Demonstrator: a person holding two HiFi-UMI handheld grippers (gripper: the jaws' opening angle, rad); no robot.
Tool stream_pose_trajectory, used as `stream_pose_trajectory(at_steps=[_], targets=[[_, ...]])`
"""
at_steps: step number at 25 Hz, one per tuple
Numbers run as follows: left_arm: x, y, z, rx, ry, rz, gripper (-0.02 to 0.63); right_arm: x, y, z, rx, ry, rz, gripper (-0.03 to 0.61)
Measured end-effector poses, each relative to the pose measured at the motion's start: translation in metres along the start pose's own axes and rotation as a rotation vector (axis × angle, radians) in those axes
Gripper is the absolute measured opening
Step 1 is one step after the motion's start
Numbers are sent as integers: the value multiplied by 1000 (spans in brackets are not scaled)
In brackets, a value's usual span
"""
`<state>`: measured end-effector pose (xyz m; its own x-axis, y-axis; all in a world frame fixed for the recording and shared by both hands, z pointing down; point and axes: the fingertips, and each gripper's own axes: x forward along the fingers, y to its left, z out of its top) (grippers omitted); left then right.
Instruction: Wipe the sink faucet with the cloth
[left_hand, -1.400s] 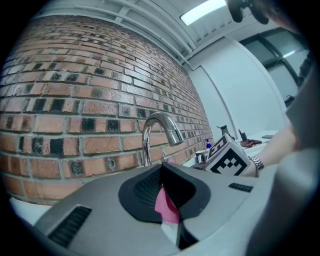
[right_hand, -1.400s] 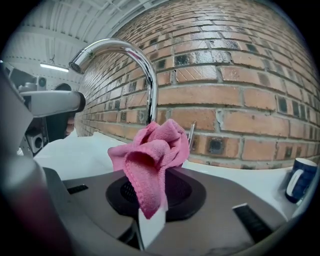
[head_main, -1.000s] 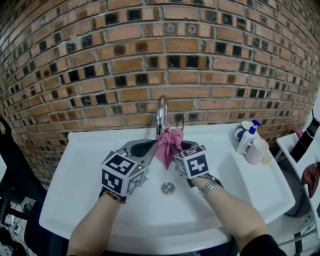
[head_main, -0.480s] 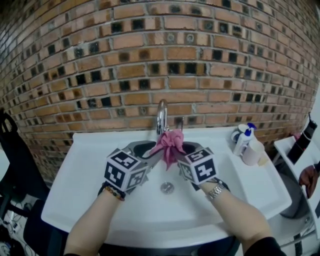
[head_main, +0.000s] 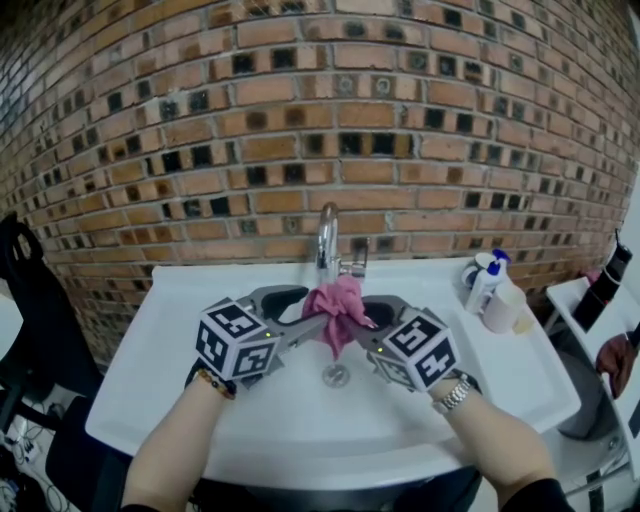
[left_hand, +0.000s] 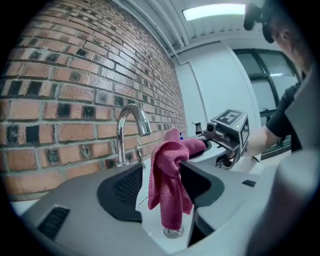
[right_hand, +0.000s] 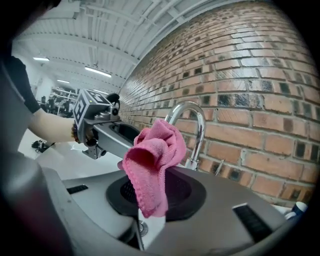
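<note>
Currently: regrip step, wiping not yet begun. Pink terry cloth (head_main: 336, 305) hangs over the white ceramic sink (head_main: 500, 380), just in front of the curved chrome faucet (head_main: 326, 235). Right gripper (head_main: 362, 318) clamps its top. Left gripper (head_main: 305, 318) jaws have just been opening and now stand wide, cloth between them unpressed. Next, I judge: raise cloth onto the spout. Basin holds only the metal drain (head_main: 336, 375).

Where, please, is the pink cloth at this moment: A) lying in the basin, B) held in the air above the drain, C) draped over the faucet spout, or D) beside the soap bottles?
B: the right gripper holds the cloth over the drain, clear of the faucet.
</note>
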<state>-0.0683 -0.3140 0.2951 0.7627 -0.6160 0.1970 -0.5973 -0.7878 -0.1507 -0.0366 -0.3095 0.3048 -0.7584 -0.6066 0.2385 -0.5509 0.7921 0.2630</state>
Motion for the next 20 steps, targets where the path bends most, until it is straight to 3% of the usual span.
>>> stream_pose_trajectory(at_steps=[5, 10, 16, 20], targets=[[-6, -26, -1, -9, -9, -139, 244, -8, 19, 8, -88, -37, 79, 66], [-17, -44, 2, 2, -33, -215, 209, -14, 37, 16, -187, -66, 124, 66], [-30, -49, 7, 54, -40, -206, 104, -17, 45, 21, -263, -84, 127, 69], [-37, -46, 16, 110, -49, -128, 76, -17, 44, 30, -254, -115, 85, 83]])
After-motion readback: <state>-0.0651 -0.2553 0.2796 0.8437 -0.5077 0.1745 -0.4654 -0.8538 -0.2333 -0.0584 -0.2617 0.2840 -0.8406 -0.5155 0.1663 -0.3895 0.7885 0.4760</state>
